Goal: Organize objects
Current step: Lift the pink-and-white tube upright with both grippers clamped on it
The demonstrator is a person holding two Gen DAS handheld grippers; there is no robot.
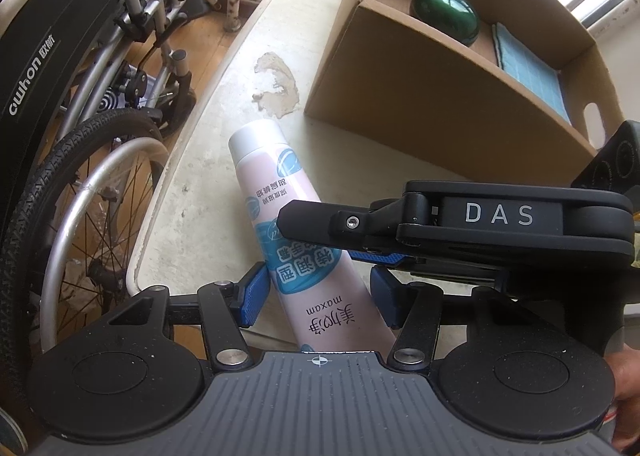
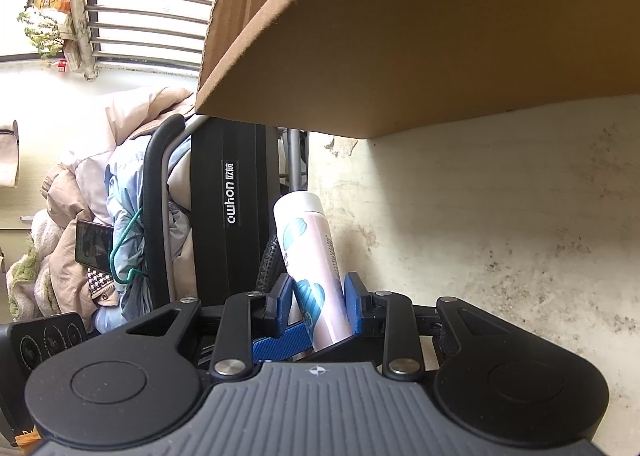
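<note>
A pink tube [image 1: 280,196] with a white cap and blue "maxam" label lies between both grippers above a cream table [image 1: 224,104]. My left gripper [image 1: 318,294] has its blue pads on either side of the tube's lower body. My right gripper [image 1: 352,240] crosses over it from the right, its blue pads against the tube; in the right wrist view the tube [image 2: 316,268] stands between the right gripper's pads [image 2: 318,304], touching both. An open cardboard box [image 1: 452,104] stands behind, holding a green rounded object [image 1: 446,14] and a blue checked cloth [image 1: 532,72].
A folded black wheelchair [image 1: 80,136] stands close off the table's left edge. A worn patch [image 1: 276,84] marks the tabletop beside the box. In the right wrist view the box wall [image 2: 420,36] hangs overhead, and jackets [image 2: 88,196] are piled at the left.
</note>
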